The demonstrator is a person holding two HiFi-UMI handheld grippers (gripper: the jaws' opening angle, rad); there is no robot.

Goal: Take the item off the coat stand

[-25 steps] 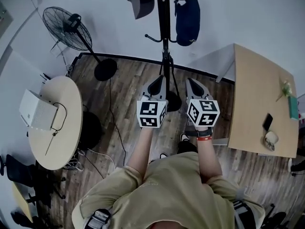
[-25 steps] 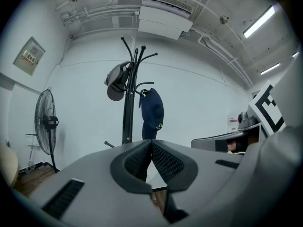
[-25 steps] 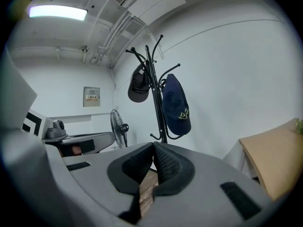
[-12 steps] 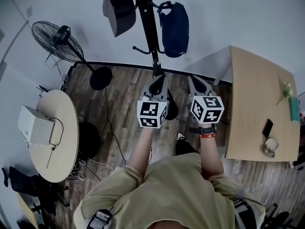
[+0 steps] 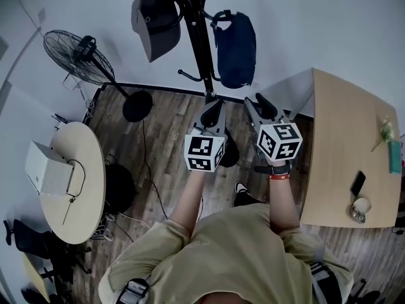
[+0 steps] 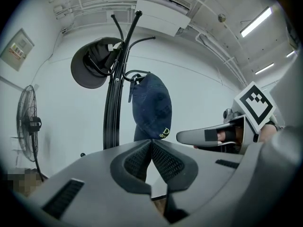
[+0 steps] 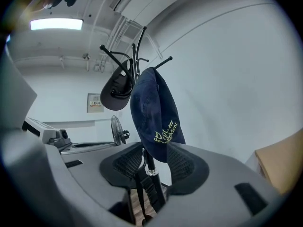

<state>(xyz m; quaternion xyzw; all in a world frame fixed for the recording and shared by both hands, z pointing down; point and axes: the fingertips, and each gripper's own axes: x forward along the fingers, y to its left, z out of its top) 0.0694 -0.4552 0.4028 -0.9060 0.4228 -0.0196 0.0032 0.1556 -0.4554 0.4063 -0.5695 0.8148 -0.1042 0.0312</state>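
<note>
A black coat stand (image 5: 195, 37) rises in front of me with two caps on its hooks. A navy cap (image 5: 235, 48) with yellow lettering hangs on the right, and a dark grey cap (image 5: 154, 19) on the left. My left gripper (image 5: 212, 111) is shut and empty, below the stand's pole. My right gripper (image 5: 256, 102) points up at the navy cap, a short way below it; its jaws are opening with nothing between them. In the right gripper view the navy cap (image 7: 154, 112) hangs beyond the parted pads (image 7: 182, 163). In the left gripper view the pads (image 6: 163, 161) meet under the navy cap (image 6: 151, 110).
A standing fan (image 5: 85, 46) is at the left by the wall. A round table (image 5: 85, 201) with a white box (image 5: 47, 168) stands at the left. A rectangular wooden table (image 5: 342, 144) with a phone (image 5: 358, 182) is at the right. Cables cross the wooden floor (image 5: 158, 157).
Both grippers have risen and moved closer to the stand, and the caps loom larger. The right gripper's jaws, shut before, have parted.
</note>
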